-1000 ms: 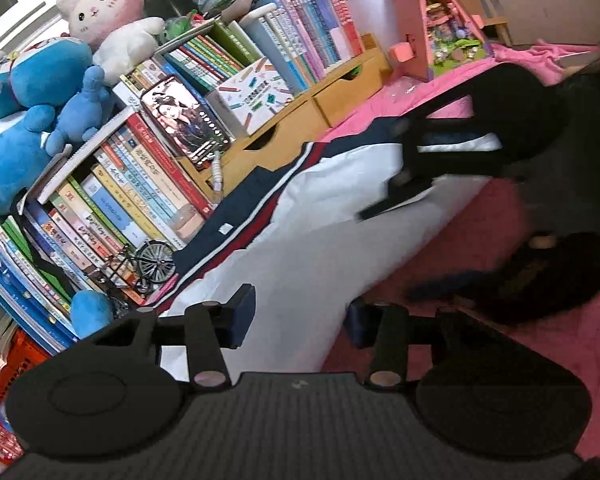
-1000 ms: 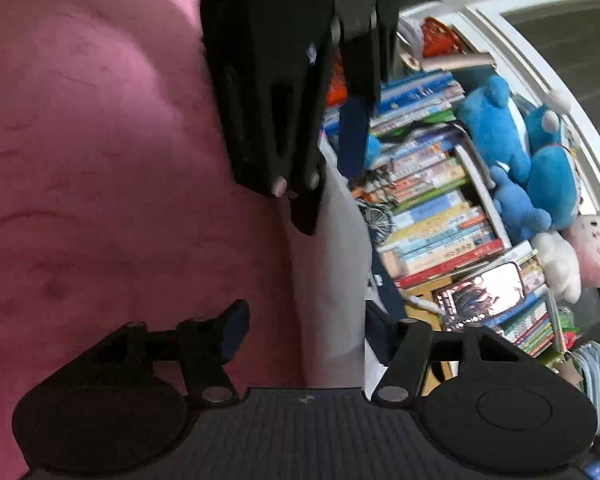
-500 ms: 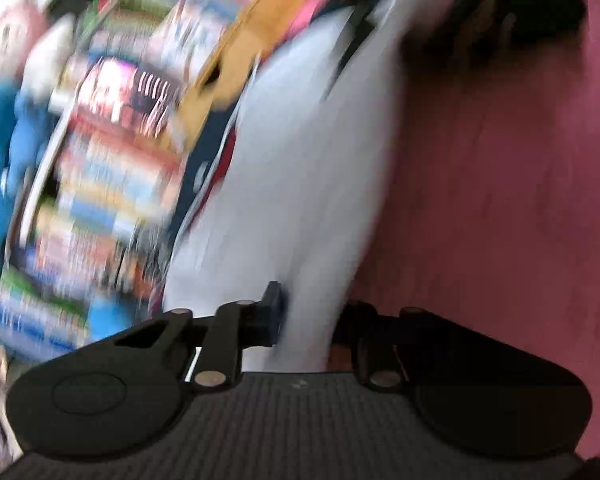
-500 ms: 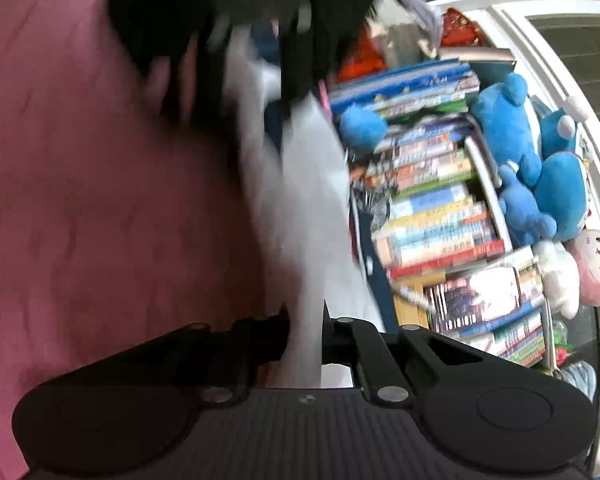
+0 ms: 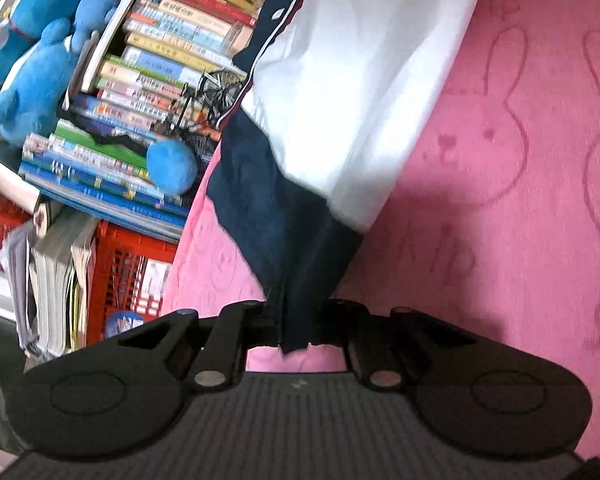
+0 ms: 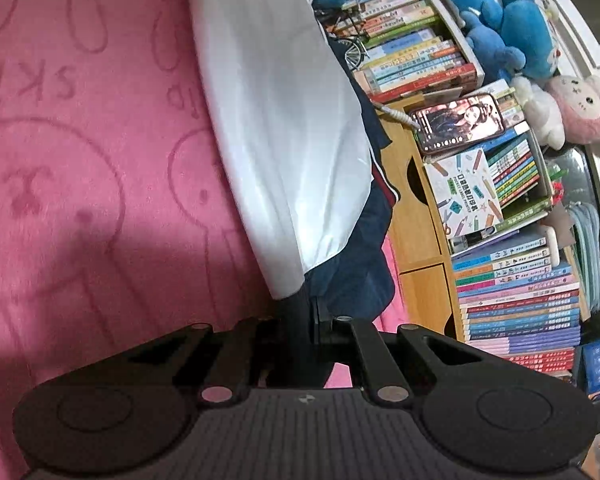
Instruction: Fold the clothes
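A white and navy garment (image 5: 340, 92) with a red stripe lies stretched along the pink bunny-print blanket (image 5: 520, 160). My left gripper (image 5: 296, 320) is shut on its navy end, the cloth pinched between the pads. In the right wrist view the same garment (image 6: 284, 120) runs away from me, and my right gripper (image 6: 304, 328) is shut on its other navy end. The fabric is pulled taut and raised slightly off the blanket near each grip. Neither gripper shows in the other's view.
Along the blanket's (image 6: 80, 160) edge stand stacked books (image 5: 152, 64), blue plush toys (image 5: 32, 72), a small model bicycle (image 5: 216, 88) and a red crate (image 5: 128, 272). A wooden shelf unit (image 6: 416, 216), a phone (image 6: 460, 122) and a pink plush (image 6: 580, 112) sit beside the garment.
Both grippers have closed on the ends of the garment and moved apart, drawing it out. The other gripper has left each view.
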The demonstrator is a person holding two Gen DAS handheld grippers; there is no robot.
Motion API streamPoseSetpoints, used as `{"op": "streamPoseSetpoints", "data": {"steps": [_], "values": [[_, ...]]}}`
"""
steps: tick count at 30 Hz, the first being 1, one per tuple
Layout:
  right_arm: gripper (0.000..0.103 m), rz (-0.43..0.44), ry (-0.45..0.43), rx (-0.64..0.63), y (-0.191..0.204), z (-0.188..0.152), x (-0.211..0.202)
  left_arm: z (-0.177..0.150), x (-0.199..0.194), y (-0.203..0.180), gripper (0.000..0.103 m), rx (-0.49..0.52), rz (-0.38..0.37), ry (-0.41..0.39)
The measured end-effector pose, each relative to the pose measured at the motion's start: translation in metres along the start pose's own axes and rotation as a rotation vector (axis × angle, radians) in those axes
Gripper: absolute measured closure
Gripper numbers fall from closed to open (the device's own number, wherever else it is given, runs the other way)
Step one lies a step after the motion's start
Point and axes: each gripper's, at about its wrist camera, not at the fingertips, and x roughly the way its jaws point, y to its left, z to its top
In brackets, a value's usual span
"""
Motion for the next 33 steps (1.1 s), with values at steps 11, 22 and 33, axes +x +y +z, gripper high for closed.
{"op": "streamPoseSetpoints", "data": {"steps": [11, 22, 33], "values": [[0.032, -0.116, 0.044, 0.069, 0.001, 0.001, -0.033, -0.069, -0.023, 0.036, 0.075, -0.254, 0.044, 0.17], [0.017, -0.111, -0.321, -0.135, 0.058, 0.086, -0.082, 0.062, -0.127, -0.044, 0.034, 0.014, -0.106, -0.368], [0.066, 0.116, -0.297, 0.08, 0.02, 0.112, -0.065, 0.148, -0.081, -0.079, 0.034, 0.075, -0.127, -0.441]]}}
